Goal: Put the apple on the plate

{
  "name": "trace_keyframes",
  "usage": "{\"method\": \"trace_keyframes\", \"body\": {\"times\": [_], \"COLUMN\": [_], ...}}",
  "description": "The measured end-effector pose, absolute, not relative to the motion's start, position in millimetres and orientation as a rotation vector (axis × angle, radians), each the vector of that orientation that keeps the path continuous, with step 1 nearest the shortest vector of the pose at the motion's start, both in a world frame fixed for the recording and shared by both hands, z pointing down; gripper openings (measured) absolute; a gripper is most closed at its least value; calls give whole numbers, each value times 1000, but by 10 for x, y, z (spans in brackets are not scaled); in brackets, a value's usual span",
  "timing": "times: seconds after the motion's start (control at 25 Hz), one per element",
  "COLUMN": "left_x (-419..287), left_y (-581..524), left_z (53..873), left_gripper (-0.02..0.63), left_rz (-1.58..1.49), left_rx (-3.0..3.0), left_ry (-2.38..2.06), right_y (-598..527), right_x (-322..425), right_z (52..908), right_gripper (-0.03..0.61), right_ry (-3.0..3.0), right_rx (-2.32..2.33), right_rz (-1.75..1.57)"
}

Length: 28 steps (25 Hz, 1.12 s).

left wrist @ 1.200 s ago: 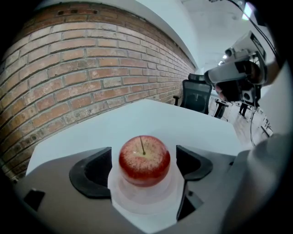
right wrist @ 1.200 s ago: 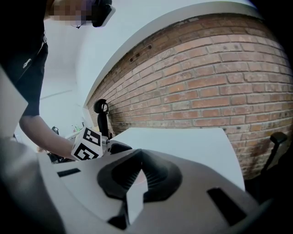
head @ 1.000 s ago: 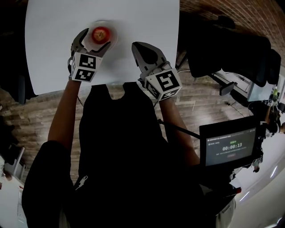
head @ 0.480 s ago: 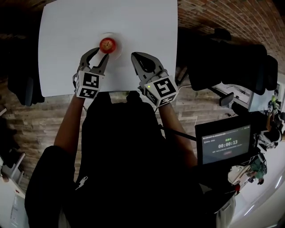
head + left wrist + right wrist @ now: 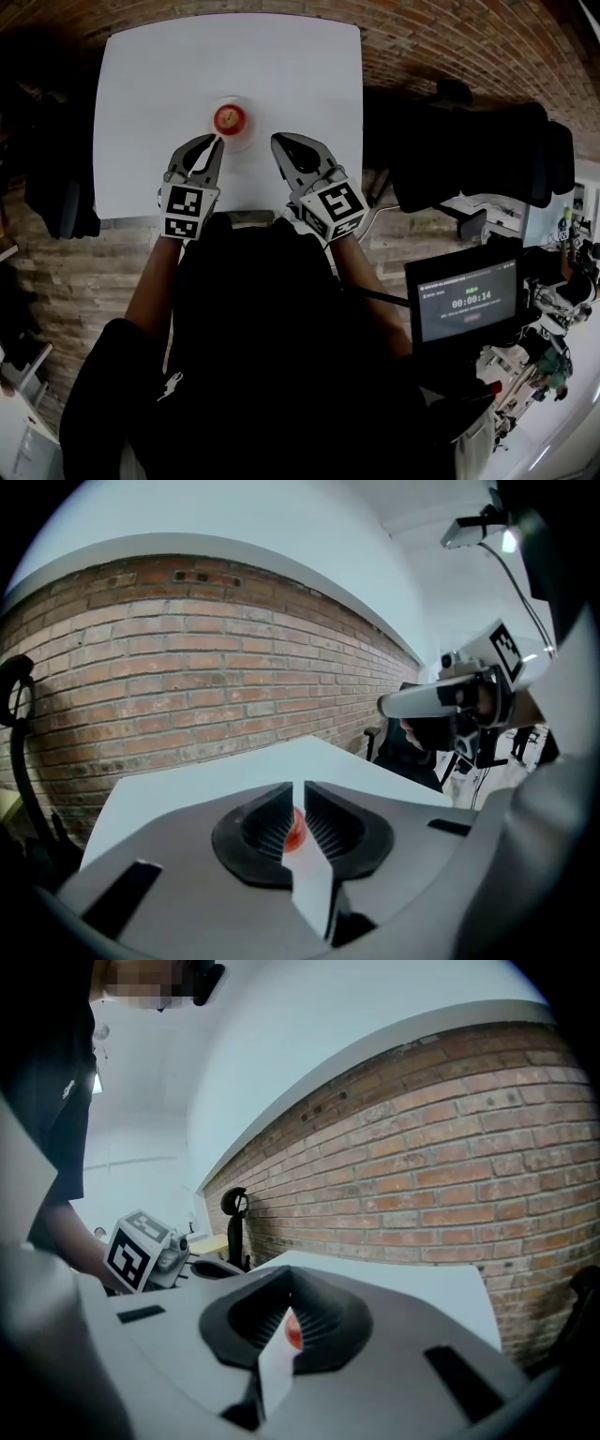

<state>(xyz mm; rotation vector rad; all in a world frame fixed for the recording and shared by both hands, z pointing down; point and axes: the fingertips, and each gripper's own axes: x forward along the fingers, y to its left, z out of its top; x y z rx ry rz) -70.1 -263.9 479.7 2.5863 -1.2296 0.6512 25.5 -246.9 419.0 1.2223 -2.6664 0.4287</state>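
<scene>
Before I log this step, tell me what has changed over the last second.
The left gripper let go of the apple and drew back toward the person. It now sits just short of the plate, its jaws closing with nothing between them. Unchanged: the apple rests on the plate on the white table, and the right gripper is shut and empty beside the plate.
</scene>
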Motion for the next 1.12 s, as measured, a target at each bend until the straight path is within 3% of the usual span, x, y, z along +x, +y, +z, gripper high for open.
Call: {"method": "trace_keyframes", "body": {"times": [0.2,1.12], "left_x": [-833,-1136], "left_y": [-2593,-2594], "left_z": [4650,4816], "left_gripper": [8,6], "left_rz": [603,596], "left_rx": [2584,2492], "left_ry": [-1281,-1339], "right_y": [-2413,-2471], "right_x": [204,71], "right_z": [4141,4178], "right_gripper": [5,3], "right_ry": [-2672,-2666], "right_rx": [1188,1127], "right_rz": [400,390]}}
